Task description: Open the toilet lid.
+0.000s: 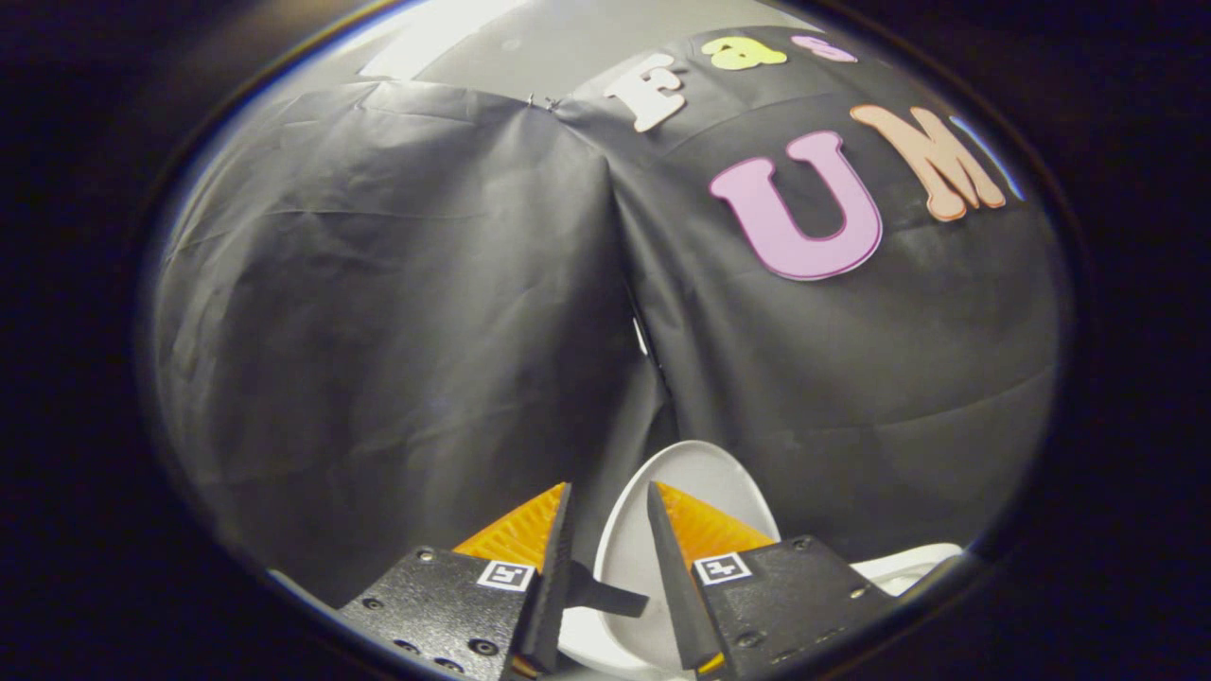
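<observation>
The white toilet lid (705,470) stands raised, its oval face towards me, just ahead of my gripper (609,488). Its left edge runs down through the gap between the fingers, and the right finger covers part of its face. A short dark tab (613,599) sticks out from the left finger's inner side across the lid's lower part and stops short of the right finger. The fingers are a narrow gap apart and do not both press on anything. A piece of the white toilet body (908,564) shows low down, to the right of the right finger.
Black booth cloth (397,312) hangs close behind the lid, with a vertical fold (624,274) where two panels meet right above it. A pale wall or ceiling (530,47) shows over the cloth.
</observation>
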Available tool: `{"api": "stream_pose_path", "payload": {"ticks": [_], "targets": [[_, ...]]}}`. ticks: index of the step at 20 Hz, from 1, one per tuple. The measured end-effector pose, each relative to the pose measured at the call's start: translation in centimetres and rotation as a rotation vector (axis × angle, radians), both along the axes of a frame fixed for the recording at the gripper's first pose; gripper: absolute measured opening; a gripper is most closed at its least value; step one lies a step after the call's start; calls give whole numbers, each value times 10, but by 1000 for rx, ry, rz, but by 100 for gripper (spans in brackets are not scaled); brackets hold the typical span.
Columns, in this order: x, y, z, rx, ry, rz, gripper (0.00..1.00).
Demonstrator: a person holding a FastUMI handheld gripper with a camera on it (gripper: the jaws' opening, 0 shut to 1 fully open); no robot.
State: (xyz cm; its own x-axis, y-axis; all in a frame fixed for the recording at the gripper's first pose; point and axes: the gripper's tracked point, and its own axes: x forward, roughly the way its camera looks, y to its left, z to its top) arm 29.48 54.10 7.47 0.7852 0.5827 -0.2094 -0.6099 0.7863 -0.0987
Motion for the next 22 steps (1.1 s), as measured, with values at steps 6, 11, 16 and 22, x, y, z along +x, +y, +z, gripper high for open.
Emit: {"api": "stream_pose_path", "payload": {"ticks": [6, 11, 16, 22], "targets": [[9, -65, 50, 23, -87, -93, 48], [14, -145, 77, -3, -129, -215, 49], [-1, -216, 86, 32, -136, -232, 50], [-12, -282, 74, 5, -106, -237, 50]]}}
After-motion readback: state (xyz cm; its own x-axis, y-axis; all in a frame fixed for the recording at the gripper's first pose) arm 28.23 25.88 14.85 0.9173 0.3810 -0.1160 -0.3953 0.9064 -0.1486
